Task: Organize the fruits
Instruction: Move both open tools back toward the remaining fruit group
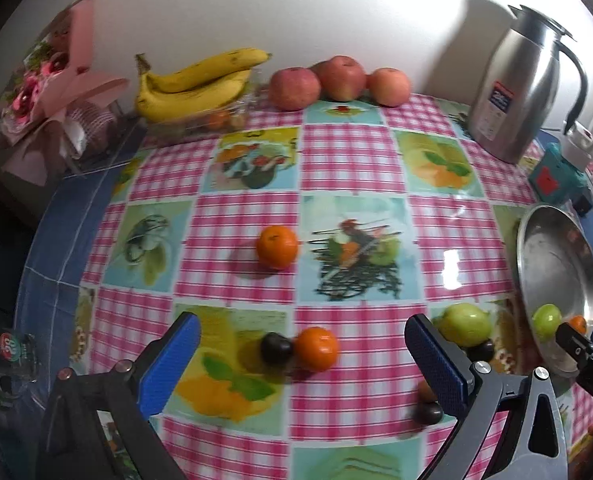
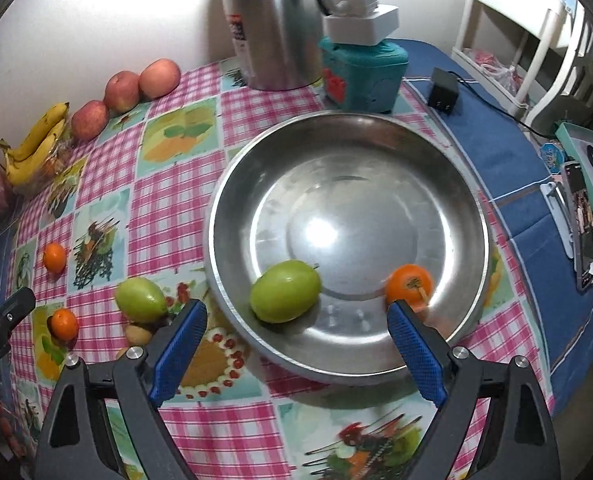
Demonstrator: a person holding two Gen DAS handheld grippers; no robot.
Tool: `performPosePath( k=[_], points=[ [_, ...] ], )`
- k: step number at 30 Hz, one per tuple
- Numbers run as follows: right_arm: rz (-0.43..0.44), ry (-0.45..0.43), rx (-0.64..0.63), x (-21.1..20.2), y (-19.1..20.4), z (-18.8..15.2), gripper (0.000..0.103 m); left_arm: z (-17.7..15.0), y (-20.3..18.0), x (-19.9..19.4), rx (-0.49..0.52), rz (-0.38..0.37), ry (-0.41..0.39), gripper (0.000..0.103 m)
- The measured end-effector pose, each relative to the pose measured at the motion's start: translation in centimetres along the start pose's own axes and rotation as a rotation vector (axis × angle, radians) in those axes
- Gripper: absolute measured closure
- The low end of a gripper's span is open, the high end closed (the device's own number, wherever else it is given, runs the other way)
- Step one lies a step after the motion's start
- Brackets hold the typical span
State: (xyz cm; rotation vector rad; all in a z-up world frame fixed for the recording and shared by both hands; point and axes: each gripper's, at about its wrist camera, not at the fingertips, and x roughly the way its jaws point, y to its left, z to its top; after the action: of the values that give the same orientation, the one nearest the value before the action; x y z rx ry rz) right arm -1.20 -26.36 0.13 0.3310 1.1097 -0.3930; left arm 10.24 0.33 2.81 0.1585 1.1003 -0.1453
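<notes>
A steel bowl (image 2: 376,136) holds a green fruit (image 2: 284,291) and a small orange (image 2: 408,283). My right gripper (image 2: 296,344) is open and empty above the bowl's near rim. My left gripper (image 1: 300,356) is open and empty above a small orange (image 1: 316,349) touching a dark plum (image 1: 275,348). Another orange (image 1: 277,247) lies farther off. A green fruit (image 1: 466,324) sits by the bowl (image 1: 552,240). Two small dark fruits (image 1: 428,412) lie by the left gripper's right finger.
Bananas (image 1: 192,84) and three apples (image 1: 338,78) line the back wall. A steel thermos jug (image 1: 512,92) and a teal box (image 2: 364,76) stand behind the bowl. A flower bouquet (image 1: 48,80) is at far left. A phone (image 2: 584,220) lies right.
</notes>
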Motion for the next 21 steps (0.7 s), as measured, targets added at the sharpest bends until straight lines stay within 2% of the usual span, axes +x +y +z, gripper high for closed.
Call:
performPosePath(
  k=[6, 14, 21],
  points=[
    [0.014, -0.004, -0.04, -0.2, 2.6, -0.1, 0.011, 0.0, 4.0, 0.0, -0.07, 0.045, 0.01, 0.0],
    [0.087, 0.004, -0.105, -0.3, 7.2, -0.9, 0.011, -0.4, 8.2, -0.1, -0.206, -0.008, 0.028, 0.0],
    [0.143, 0.01, -0.147, 0.0, 10.5, -1.5, 0.011, -0.6, 8.7, 1.1, -0.257, -0.069, 0.074, 0.0]
  ],
)
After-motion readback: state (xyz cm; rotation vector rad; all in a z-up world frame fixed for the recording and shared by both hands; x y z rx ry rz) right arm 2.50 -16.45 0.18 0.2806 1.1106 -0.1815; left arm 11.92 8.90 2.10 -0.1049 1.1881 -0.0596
